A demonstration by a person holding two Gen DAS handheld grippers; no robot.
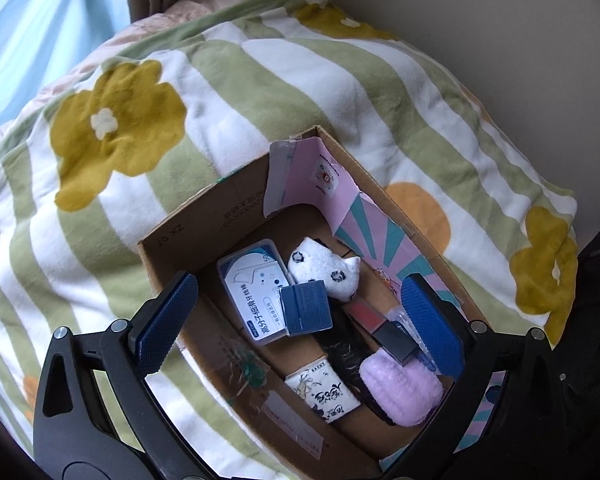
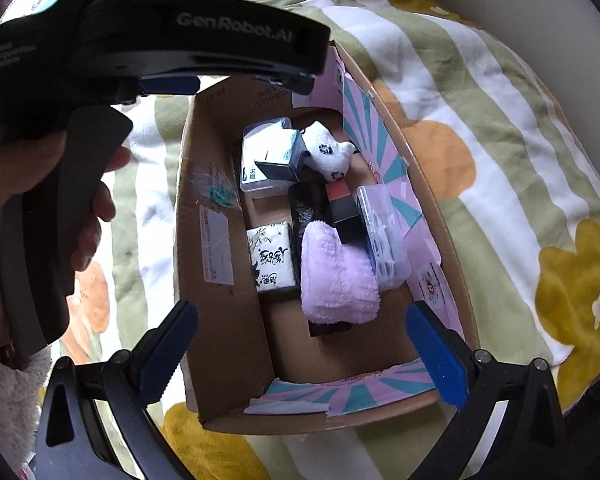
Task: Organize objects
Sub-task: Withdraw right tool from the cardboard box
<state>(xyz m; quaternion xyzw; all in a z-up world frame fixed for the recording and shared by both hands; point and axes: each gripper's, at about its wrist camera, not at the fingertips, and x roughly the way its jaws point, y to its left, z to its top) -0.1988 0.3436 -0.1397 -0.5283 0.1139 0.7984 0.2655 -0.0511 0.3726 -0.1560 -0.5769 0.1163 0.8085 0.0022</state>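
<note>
I'd judge the sorting nearly done, so I hover both claws over the open brown cardboard box [image 2: 220, 280] on the striped floral blanket [image 1: 260, 92], ready to lift away straight. Below my right gripper [image 2: 300, 344], spread wide and empty, lies the fluffy lilac cloth [image 2: 336, 276]. My left gripper [image 1: 300, 320] gapes too, touching nothing; the small dark-blue box [image 1: 306, 308] sits between its pads.

Black tool [image 1: 300, 324] frames, ridged blue pads [image 1: 168, 320]

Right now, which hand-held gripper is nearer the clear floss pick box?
Left. The left hand-held gripper hovers over the floss pick box; the right hand-held gripper is at the cardboard box's opposite end.
</note>
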